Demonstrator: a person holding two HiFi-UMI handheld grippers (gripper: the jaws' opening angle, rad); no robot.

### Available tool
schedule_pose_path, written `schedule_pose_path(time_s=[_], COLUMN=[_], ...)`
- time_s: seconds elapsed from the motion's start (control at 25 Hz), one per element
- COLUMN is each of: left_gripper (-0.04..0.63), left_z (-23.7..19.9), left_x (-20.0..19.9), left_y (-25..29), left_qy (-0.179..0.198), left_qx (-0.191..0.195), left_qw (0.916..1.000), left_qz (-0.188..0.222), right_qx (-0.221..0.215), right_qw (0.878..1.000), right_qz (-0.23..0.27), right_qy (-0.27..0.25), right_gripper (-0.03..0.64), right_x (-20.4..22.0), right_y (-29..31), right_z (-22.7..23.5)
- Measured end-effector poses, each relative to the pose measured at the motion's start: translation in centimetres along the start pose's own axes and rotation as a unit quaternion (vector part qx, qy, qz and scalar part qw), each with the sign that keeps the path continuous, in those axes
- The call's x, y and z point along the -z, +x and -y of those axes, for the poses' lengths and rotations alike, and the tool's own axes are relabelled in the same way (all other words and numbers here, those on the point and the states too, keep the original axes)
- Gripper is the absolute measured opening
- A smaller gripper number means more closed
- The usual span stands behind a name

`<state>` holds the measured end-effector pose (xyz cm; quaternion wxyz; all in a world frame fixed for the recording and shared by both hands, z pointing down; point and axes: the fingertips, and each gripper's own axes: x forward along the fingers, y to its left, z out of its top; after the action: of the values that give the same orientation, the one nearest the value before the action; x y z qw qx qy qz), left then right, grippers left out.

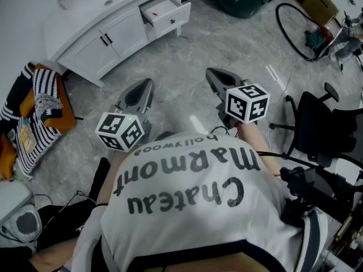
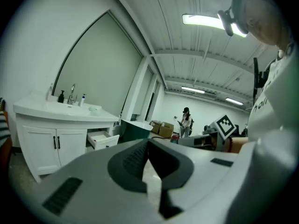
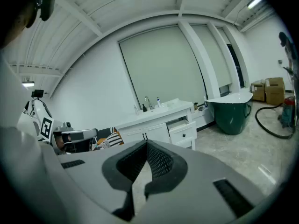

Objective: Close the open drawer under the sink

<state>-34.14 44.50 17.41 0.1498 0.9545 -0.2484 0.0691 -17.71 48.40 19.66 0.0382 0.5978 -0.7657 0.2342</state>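
- The drawer [image 1: 164, 11], a white box with a small dark knob, stands pulled out of the curved white vanity [image 1: 108, 41], beside its two doors
- Grey marbled floor [image 1: 187, 50] stretches in front of it
- Well apart from it, the left gripper [image 1: 148, 84] and right gripper [image 1: 211, 72], smooth grey shells with ribbed dark pads, are pressed together and empty

Light: bright and even all round you; the ceiling strip light [image 2: 210, 22] burns out to white in the left gripper view.
Glare: pale streaks on the polished floor [image 1: 227, 44] in your head view.
Shadows: soft and weak.
Distortion: both gripper views bulge like a fisheye and have black corners.
Focus: your left tongs [image 2: 148, 143] and right tongs [image 3: 146, 144] look soft close to the lens; the room behind is fairly sharp.
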Motion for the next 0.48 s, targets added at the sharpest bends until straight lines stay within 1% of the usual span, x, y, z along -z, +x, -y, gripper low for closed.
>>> schedule_pose_path(time_s=[0.16,0.4,0.48], left_gripper=[0.009,0.009,0.008], left_z=[0.0,-0.2,-0.2], left_x=[0.0,0.2,0.4], left_y=[-0.1,-0.7,-1.0], left_qy=[-0.004,-0.048,-0.047], left_qx=[-0.001,0.008,0.006], left_qw=[1.0,0.9987,0.9987], left_qz=[0.003,0.016,0.016], right_qx=[-0.001,-0.001,-0.01], right_qw=[1.0,1.0,1.0], right_qz=[-0.005,-0.007,-0.006], right_qy=[0.001,0.015,0.028], right_gripper=[0.012,0.012,0.012], right_x=[0.2,0.9,1.1], right_y=[0.1,0.1,0.2], right_z=[-0.1,0.4,0.4])
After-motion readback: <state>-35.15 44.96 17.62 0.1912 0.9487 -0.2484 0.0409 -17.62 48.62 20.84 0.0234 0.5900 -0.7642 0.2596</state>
